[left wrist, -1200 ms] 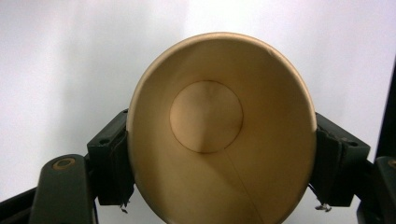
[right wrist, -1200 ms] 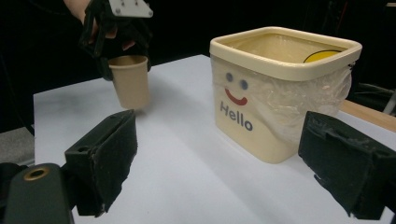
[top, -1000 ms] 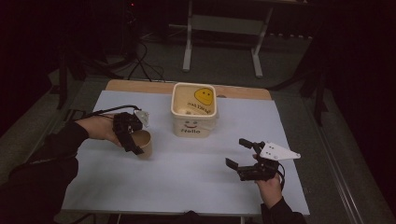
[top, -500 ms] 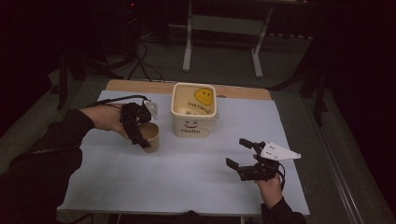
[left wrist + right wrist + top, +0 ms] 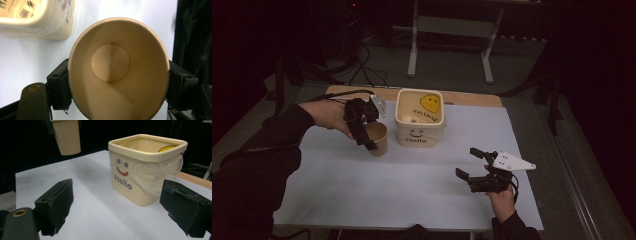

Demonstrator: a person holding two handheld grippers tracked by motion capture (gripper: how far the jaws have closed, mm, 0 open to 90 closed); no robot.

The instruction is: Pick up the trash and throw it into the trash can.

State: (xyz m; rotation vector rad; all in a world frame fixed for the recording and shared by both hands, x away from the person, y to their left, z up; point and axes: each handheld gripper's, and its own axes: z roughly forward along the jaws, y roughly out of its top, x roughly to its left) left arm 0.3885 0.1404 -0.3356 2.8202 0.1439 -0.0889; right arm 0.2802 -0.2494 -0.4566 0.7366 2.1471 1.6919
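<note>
The left gripper (image 5: 362, 131) has its jaws closed on a paper cup (image 5: 377, 138), one black pad pressed to each side of the wall just below the rim. In the left gripper view the cup (image 5: 117, 72) opens toward the camera, its round bottom bare and its rim squeezed slightly oval between the pads. The cup hangs clear of the bench, over the left half of the white sheet (image 5: 412, 195), just beside the left wall of the bin (image 5: 418, 120) but apart from it; in the right gripper view the cup (image 5: 66, 136) floats above the sheet with its base off the surface.

The bin (cream, square, with a face and "Hello" on its front) stands near the far edge of the bench, about midway along it, and a clear liner drapes over its rim.

The right gripper (image 5: 472, 162) rests near the right front corner of the sheet, jaws spread wide with nothing between them, aimed toward the bin (image 5: 145, 170).
</note>
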